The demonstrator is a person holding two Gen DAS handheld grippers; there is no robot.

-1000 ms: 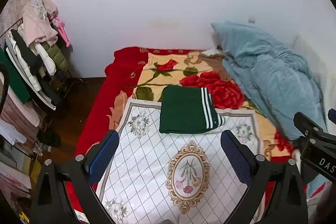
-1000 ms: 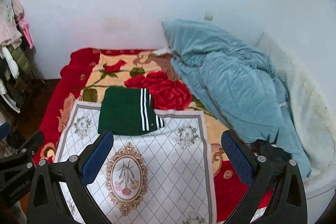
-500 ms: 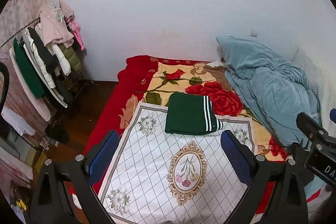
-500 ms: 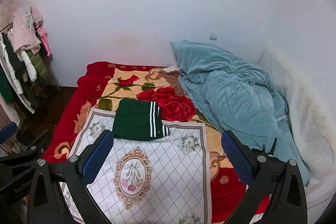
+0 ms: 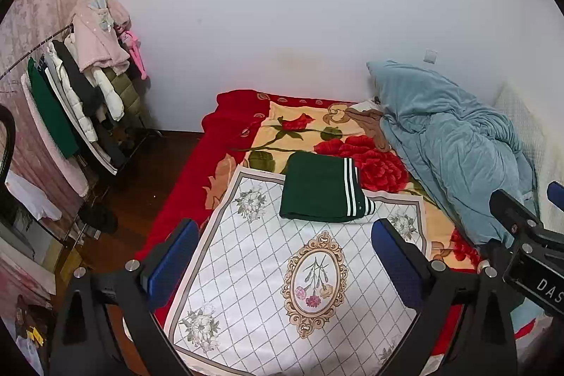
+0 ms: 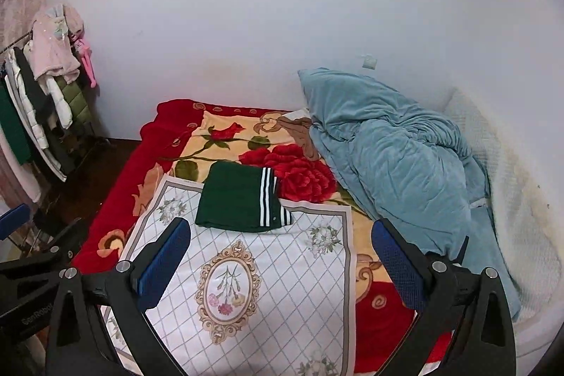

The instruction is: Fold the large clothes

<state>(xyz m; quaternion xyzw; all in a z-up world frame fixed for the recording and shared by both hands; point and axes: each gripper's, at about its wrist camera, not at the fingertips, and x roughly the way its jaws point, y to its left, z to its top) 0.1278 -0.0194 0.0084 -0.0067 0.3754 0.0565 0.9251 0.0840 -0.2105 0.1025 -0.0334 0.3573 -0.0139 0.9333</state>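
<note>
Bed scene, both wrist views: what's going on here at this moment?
A person holds two grippers above a bed, and neither is touching anything. The left gripper and the right gripper are both open and empty. A green garment with white stripes lies folded into a neat rectangle, partly on the white diamond-patterned cloth and partly on the red rose blanket. A rumpled blue quilt sits to the right and a clothes rack to the left. The fold looks finished.

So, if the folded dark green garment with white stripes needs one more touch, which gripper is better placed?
Probably the left gripper: the folded dark green garment with white stripes lies nearly centred between its open fingers. In the right wrist view, it sits left of the right gripper.
</note>
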